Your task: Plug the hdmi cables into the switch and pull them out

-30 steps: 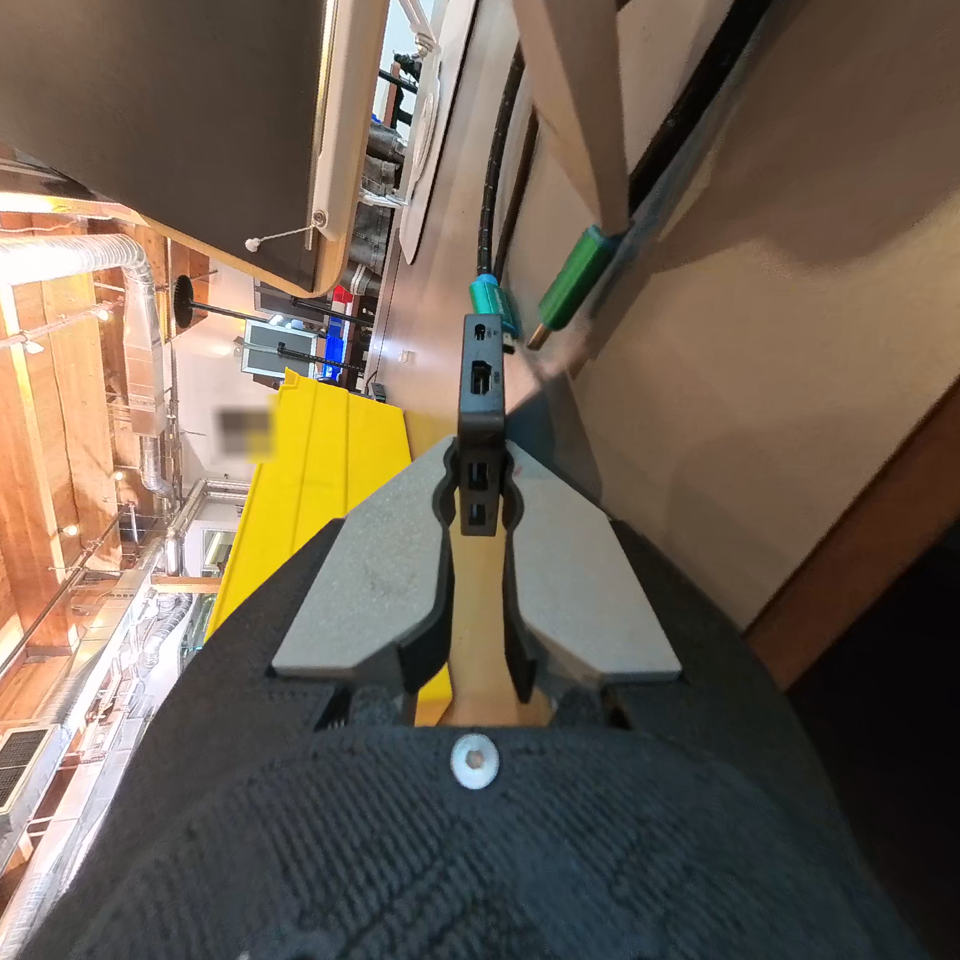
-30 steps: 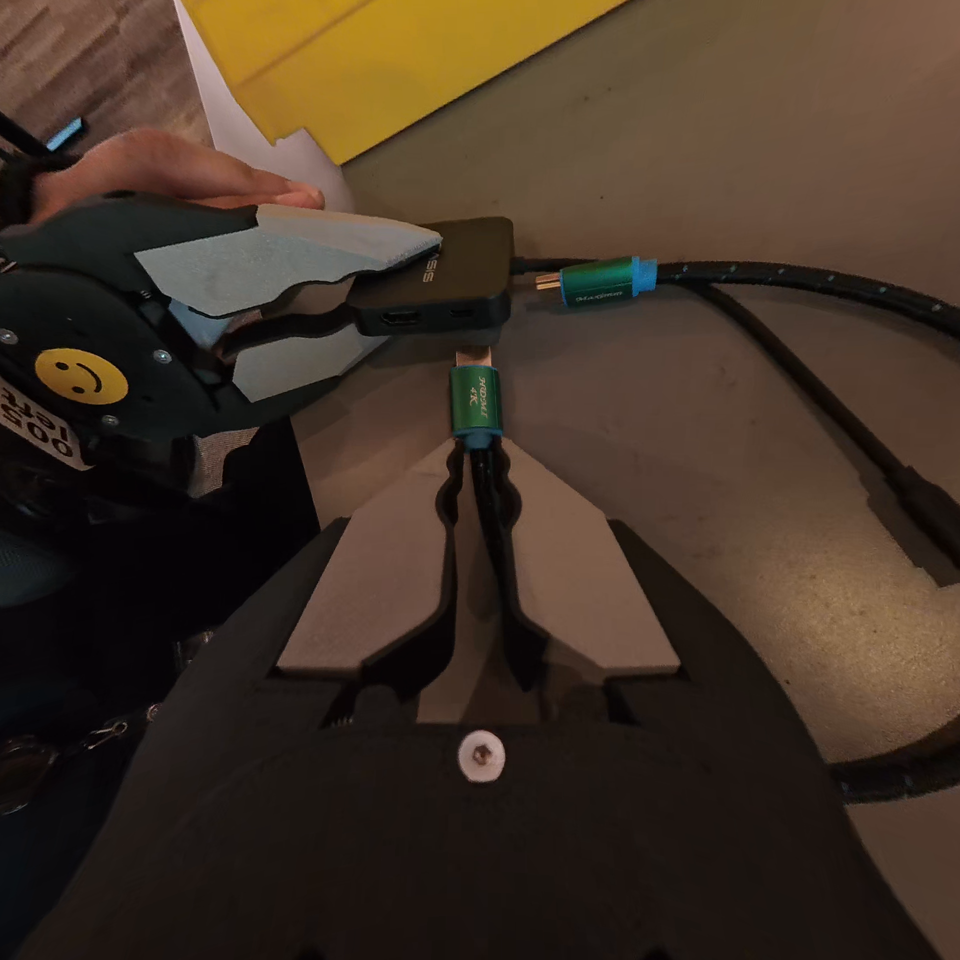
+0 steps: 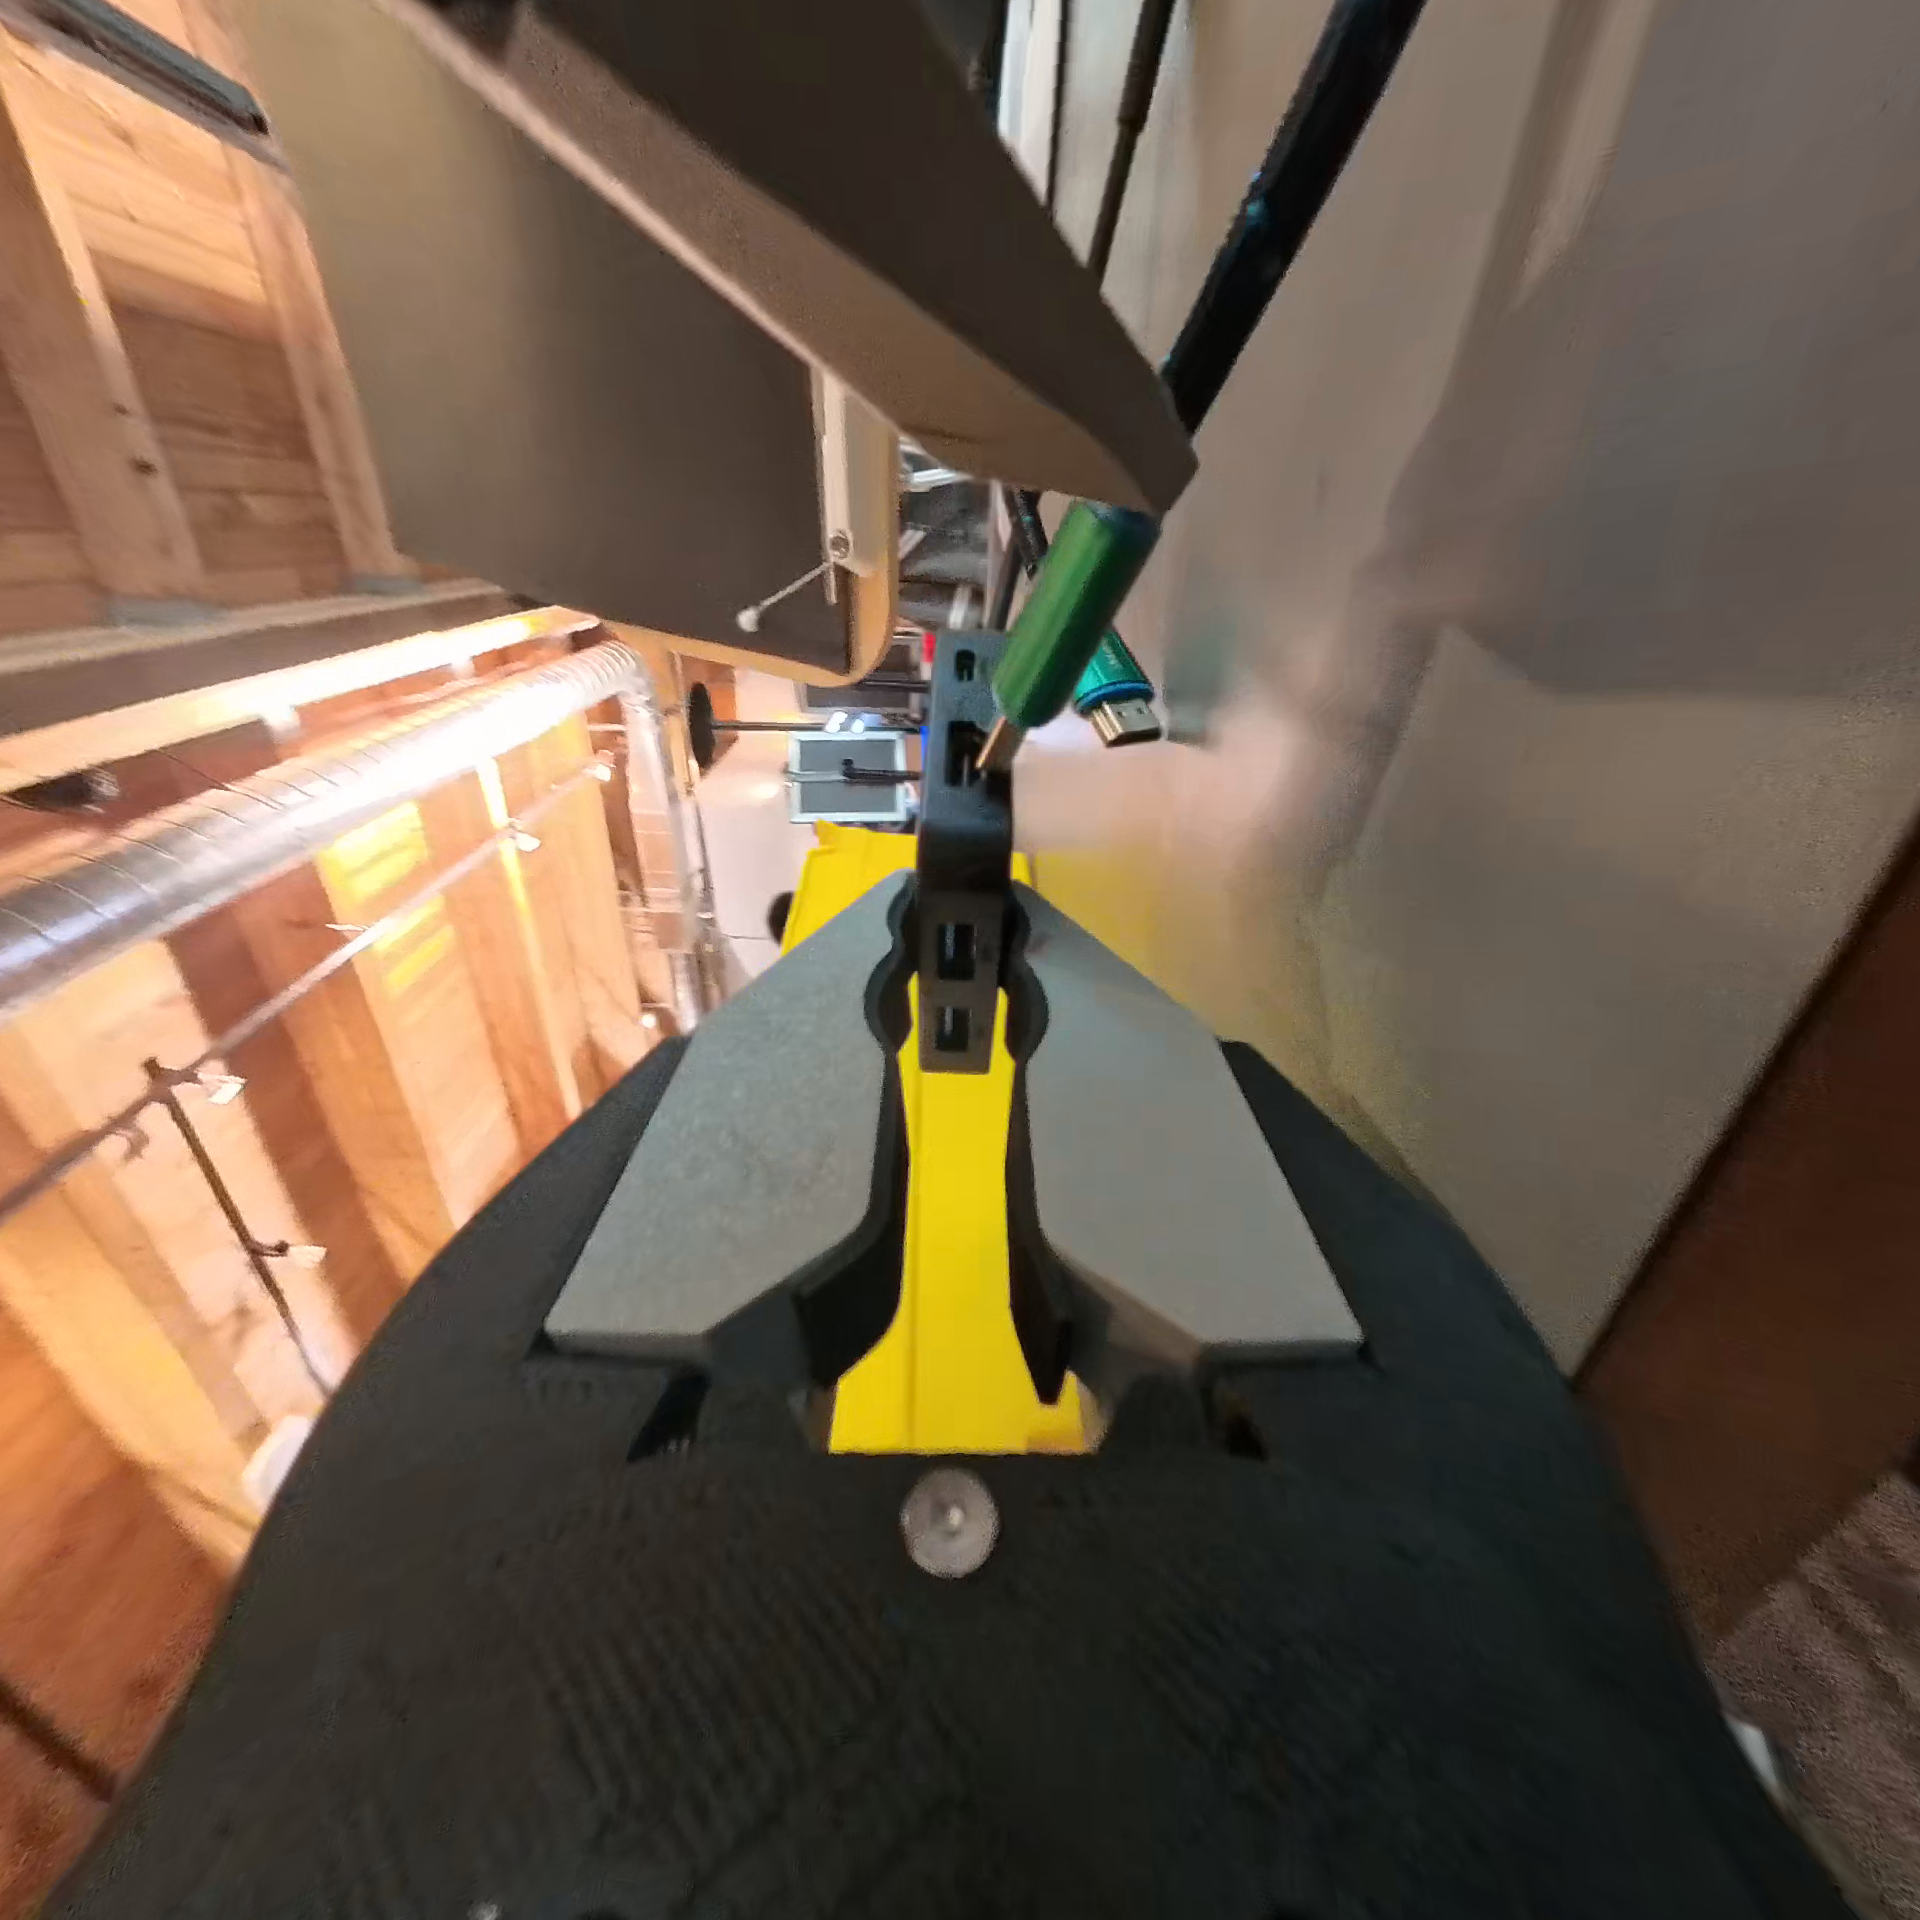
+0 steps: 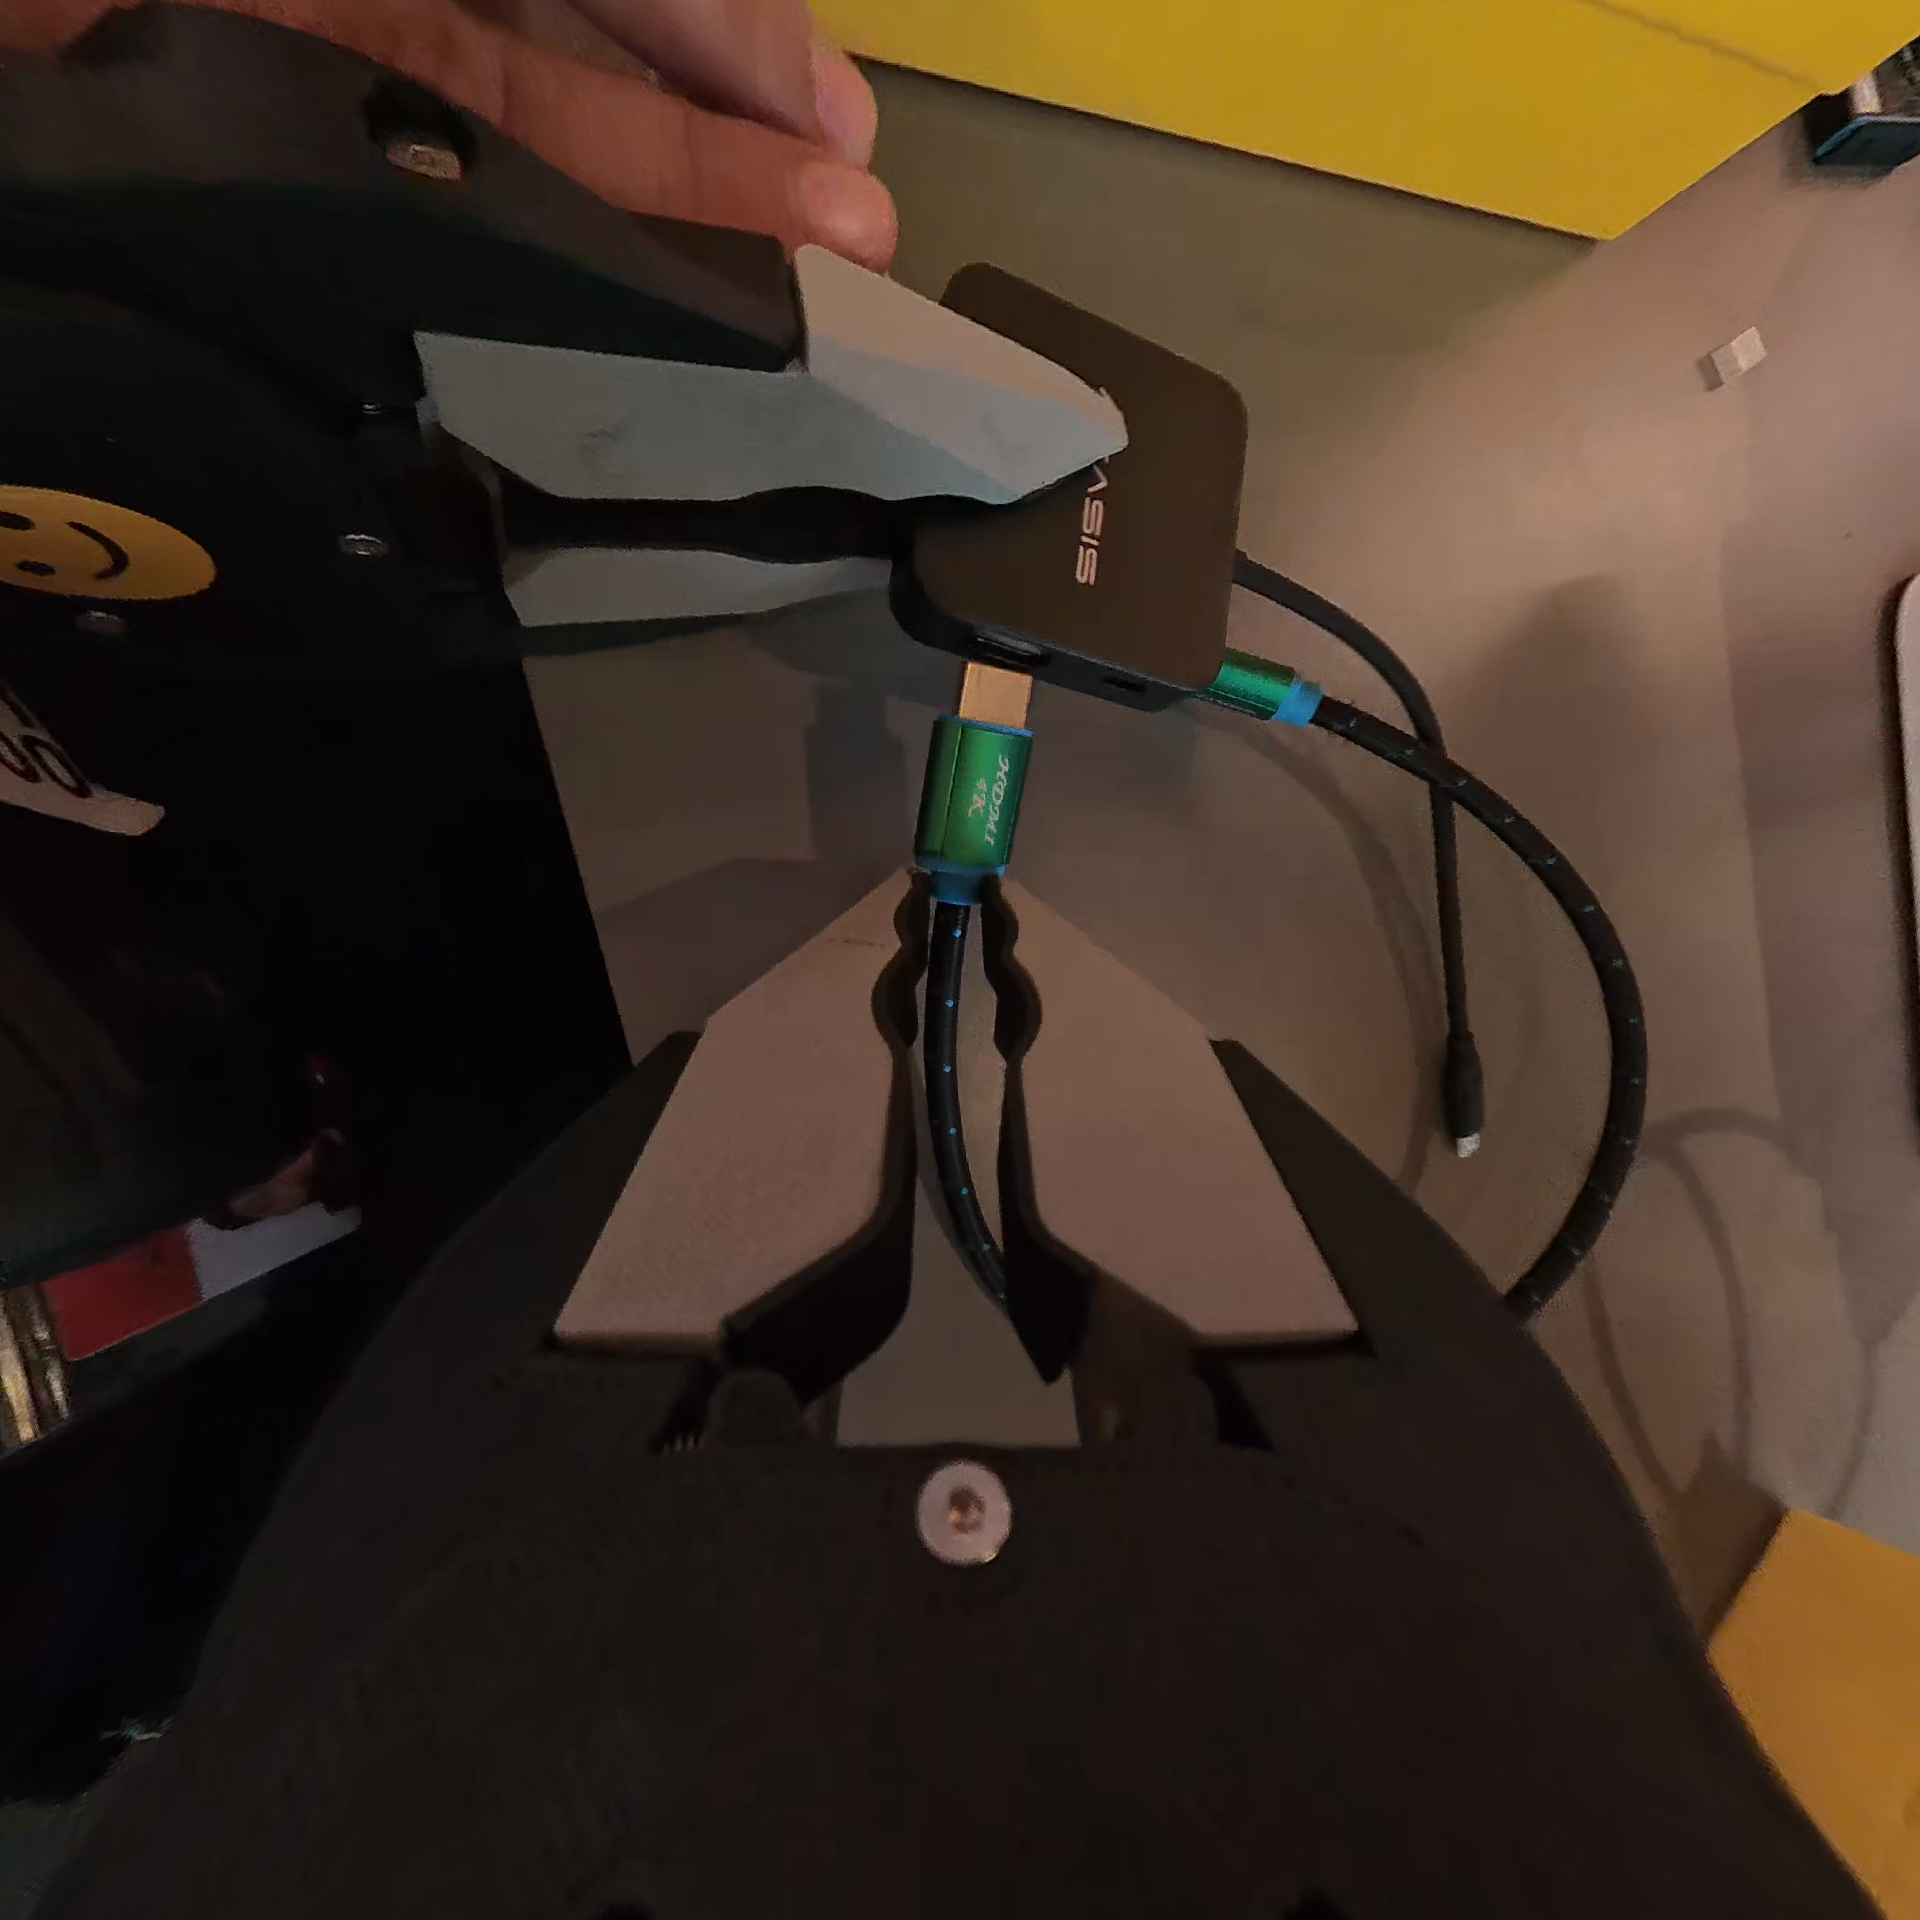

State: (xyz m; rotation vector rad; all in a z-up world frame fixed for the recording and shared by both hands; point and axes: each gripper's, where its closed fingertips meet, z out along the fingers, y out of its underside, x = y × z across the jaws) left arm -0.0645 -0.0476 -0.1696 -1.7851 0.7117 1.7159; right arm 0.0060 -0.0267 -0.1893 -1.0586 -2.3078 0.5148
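Clamping the switch (image 4: pixel 1081 488), left jaws meet right jaws pinching the cable (image 4: pixel 951 997) behind its plug (image 4: pixel 975 795).

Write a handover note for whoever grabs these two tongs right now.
Left tongs: shut on the black switch, held off the table.
Right tongs: shut on the braided cable just behind the green HDMI plug.
The plug's metal tip is at the switch's side port, not seated.
Second green plug lies beyond the switch; whether it is plugged in is unclear.
Left: push in, then pull out.
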